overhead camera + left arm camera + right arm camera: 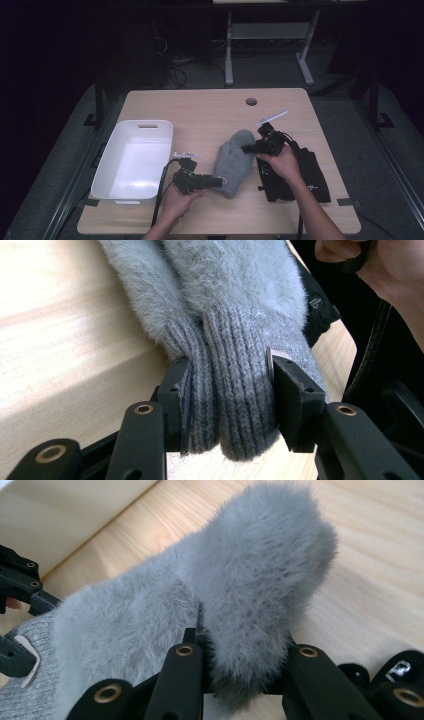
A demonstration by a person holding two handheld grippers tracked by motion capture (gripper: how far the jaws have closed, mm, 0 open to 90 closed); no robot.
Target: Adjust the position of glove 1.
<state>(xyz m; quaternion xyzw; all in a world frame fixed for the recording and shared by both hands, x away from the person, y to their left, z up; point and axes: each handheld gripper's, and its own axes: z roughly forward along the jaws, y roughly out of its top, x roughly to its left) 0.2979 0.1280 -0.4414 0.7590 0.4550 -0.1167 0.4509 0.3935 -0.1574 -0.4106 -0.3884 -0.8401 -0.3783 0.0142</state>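
While the grey mitten [233, 162] is lying on the bench [210, 107] between the white bin [134, 161] and a black pouch [306, 176], both grippers are pinching it — probably to lift it evenly without sagging. The left gripper [227, 397] is closing its fingers on the ribbed cuff, forearm reaching in low. The right gripper [240, 672] is squeezing the fluffy thumb, its hand [280, 162] arching over the pouch.
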